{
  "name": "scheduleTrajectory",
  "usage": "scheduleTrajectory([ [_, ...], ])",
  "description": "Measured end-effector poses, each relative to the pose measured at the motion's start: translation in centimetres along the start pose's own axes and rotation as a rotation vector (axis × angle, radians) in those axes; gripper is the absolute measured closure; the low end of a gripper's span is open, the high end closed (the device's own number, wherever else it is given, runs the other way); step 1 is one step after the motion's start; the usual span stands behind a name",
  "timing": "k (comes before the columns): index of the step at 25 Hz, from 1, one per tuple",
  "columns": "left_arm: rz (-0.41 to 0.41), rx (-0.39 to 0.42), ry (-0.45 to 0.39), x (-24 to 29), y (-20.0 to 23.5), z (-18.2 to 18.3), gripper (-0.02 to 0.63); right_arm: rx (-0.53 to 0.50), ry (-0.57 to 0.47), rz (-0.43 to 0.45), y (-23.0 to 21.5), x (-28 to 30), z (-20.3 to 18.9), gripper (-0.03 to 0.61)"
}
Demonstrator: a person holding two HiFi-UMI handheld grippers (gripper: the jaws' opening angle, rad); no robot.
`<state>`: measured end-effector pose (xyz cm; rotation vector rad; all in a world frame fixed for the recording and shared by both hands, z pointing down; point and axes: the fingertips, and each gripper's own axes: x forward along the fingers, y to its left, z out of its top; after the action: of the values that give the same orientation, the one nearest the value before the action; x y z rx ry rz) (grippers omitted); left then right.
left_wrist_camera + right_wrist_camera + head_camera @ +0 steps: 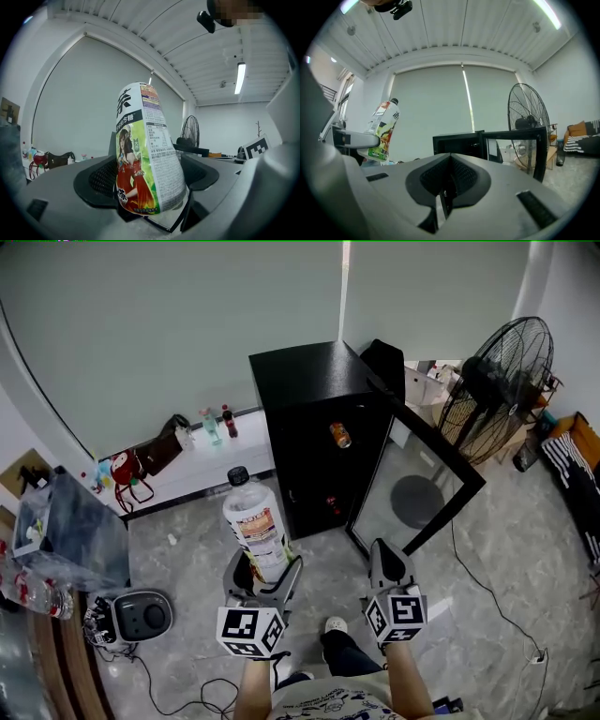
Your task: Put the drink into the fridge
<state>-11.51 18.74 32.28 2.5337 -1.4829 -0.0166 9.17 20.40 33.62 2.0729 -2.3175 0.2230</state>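
- The bottle (255, 521) stands between the 2 jaws of the left gripper (266, 579), which are clamped on its lower part.
- In the left gripper view the bottle (146, 154) fills the middle, and a dark jaw pad (101, 180) presses the label on each side.
- The long axis of the bottle is almost upright, with a small tilt. The black cap (238, 474) is at the top and points away from the gripper, and the base is down between the jaws.
- The bottle is in the air above the floor (187, 540), in front of the fridge (309, 427) but well apart from it.
- The fridge is black and its door (422, 474) is swung open to the right. A can (339, 435) lies inside on an upper shelf.
- The right gripper (389, 563) is beside the left one. In the right gripper view its jaws are together at the tips (449, 180) and nothing is between them.
- A fan (497, 381) stands to the right of the fridge, behind the open door.
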Motion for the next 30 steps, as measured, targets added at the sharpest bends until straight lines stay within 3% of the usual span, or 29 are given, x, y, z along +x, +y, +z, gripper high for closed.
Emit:
scheduleTrajectory([
  [6, 0.023, 0.007, -0.012, 6.1, -0.9, 1.1, 0.183, 0.002, -0.005, 0.025, -4.5, 5.1, 1.6, 0.581],
  [14, 0.023, 0.003, 0.016, 11.5, -2.6, -0.1, 0.183, 0.029, 0.019, 0.039, -8.6, 9.0, 0.8, 0.581],
  [30, -0.027, -0.008, 0.107, 18.3, -2.0, -4.2, 0.183, 0.063, 0.093, 0.031, -10.8, 14.9, -1.9, 0.581],
])
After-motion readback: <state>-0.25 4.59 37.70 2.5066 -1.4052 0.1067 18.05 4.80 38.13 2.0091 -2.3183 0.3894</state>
